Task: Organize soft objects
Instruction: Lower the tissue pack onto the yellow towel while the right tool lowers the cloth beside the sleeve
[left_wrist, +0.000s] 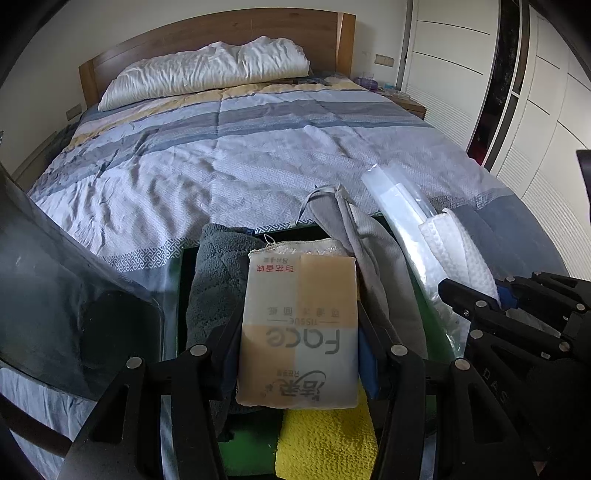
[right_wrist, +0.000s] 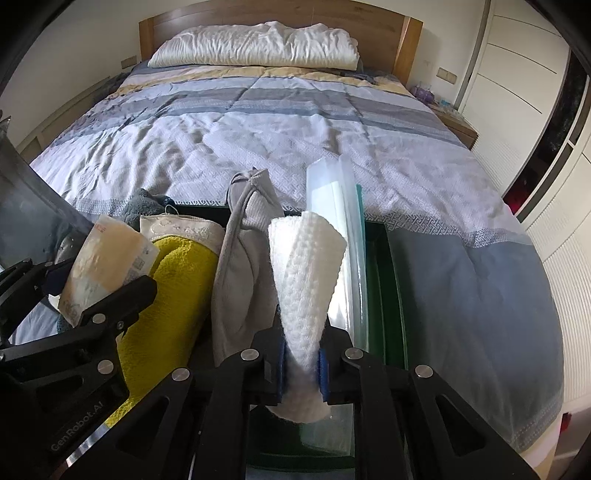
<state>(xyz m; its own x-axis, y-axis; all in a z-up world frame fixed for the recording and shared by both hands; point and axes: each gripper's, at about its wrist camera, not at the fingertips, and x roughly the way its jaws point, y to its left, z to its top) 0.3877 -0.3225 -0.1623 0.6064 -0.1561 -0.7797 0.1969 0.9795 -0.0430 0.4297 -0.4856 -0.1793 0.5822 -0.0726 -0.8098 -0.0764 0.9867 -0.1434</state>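
Note:
My left gripper (left_wrist: 297, 332) is shut on a beige and white face tissue pack (left_wrist: 299, 291), held upright between its blue pads over a green bin (right_wrist: 384, 288). The pack also shows at the left of the right wrist view (right_wrist: 107, 258). My right gripper (right_wrist: 303, 354) is shut on a white waffle-textured cloth (right_wrist: 306, 266), pinched narrow between the pads. Standing in the bin are a yellow towel (right_wrist: 173, 295), a dark grey fluffy towel (left_wrist: 214, 280), a light grey cloth (right_wrist: 240, 280) and a clear plastic packet (right_wrist: 332, 192).
The bin sits at the foot of a bed with a blue striped quilt (right_wrist: 258, 133) and a white pillow (right_wrist: 258, 48). A dark translucent lid (left_wrist: 55, 277) stands at the left. White wardrobe doors (right_wrist: 524, 74) line the right side.

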